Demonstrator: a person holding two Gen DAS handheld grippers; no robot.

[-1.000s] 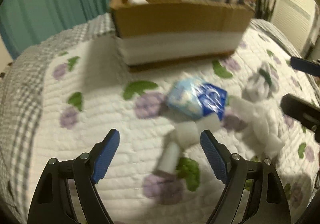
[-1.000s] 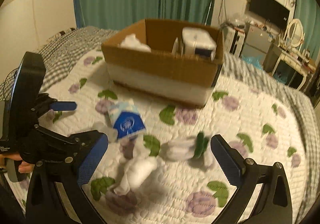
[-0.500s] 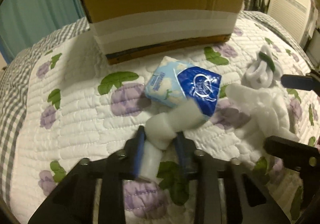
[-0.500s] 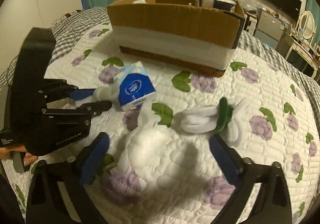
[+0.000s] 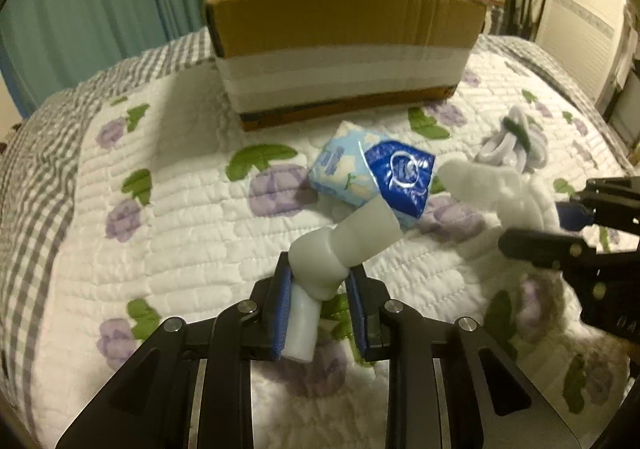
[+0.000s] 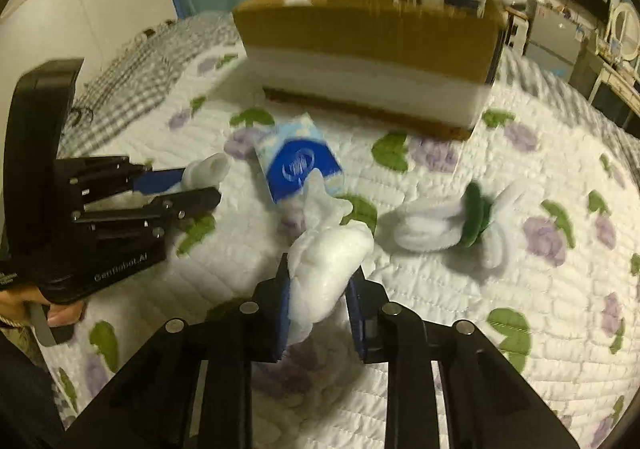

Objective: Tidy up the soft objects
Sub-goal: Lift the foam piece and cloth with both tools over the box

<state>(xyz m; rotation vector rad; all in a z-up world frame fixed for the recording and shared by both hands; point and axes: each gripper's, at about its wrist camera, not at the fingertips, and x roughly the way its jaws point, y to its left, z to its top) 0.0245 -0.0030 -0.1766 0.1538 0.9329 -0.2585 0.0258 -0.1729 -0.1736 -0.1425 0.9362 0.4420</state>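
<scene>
Here, both grippers have picked up: left gripper (image 5: 318, 303) clamps a bent white foam tube (image 5: 340, 245), right gripper (image 6: 320, 301) a fluffy white cloth (image 6: 328, 261), above the quilt. Next, probably the open cardboard box (image 5: 344, 61).

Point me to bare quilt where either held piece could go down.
Free: the floral quilt left of the blue tissue pack, up to the cardboard box. Also right of the white sock bundle with green band. Crowded: between pack and bundle.
</scene>
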